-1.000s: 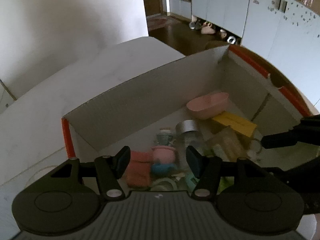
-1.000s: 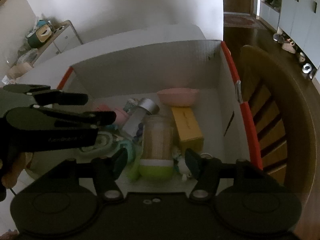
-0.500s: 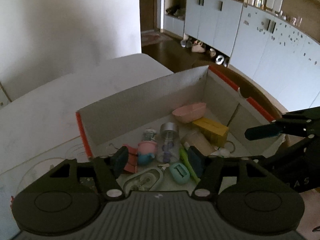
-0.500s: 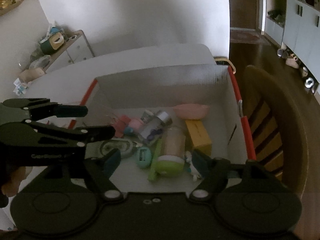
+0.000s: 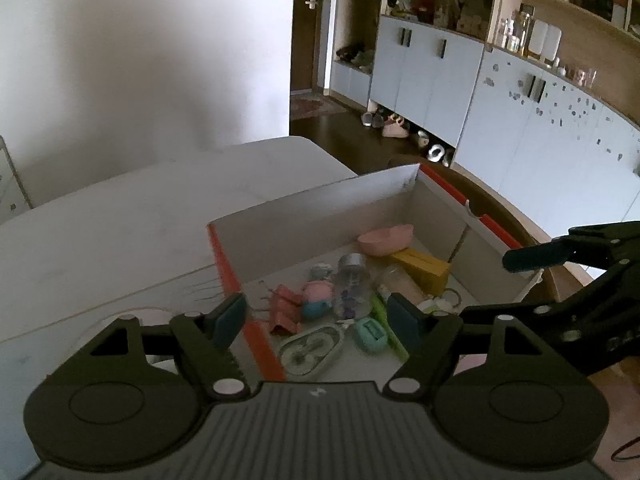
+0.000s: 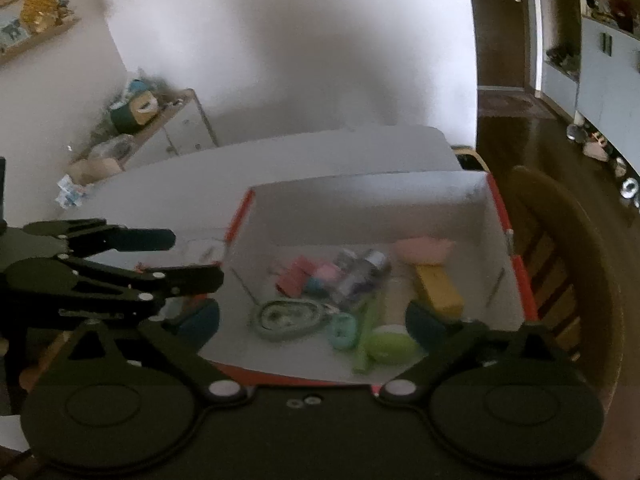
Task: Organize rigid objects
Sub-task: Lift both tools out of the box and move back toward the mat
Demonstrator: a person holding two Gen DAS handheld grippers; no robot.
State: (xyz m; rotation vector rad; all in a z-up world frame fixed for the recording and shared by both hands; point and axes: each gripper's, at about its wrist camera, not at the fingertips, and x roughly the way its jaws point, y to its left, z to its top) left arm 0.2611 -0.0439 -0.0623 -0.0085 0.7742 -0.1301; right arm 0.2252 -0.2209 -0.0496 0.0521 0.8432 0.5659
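The left tool (image 5: 316,314) stood wide, nothing between its teal-tipped fingers (image 5: 230,316), and it hung above the near left corner of the cardboard box (image 5: 320,208). The right tool (image 6: 314,322) was likewise spread wide and held nothing, poised over the box's near rim; its view was blurred. Each tool showed in the other's camera, the right one at the left view's right edge (image 5: 560,256) and the left one at the right view's left edge (image 6: 120,256).

The box was white inside with orange-red edges and sat on a white surface (image 5: 120,220). Its things lay loose on the bottom: a pink bowl (image 5: 386,238) toward the far wall, a yellow box (image 5: 422,266) just beside it, a clear bottle with a silver cap (image 5: 352,276) lying on its side, a pink and blue toy figure (image 5: 318,294), and a red folded piece (image 5: 286,308) nearest the left wall. Closer to the tools lay a pale green oval case (image 5: 310,346), a small teal item (image 5: 370,334) and a green stick (image 5: 386,326). A jar with a green lid (image 6: 390,346) lay on its side near the right tool.

A wooden chair (image 6: 560,280) stood just beside the box's right wall.
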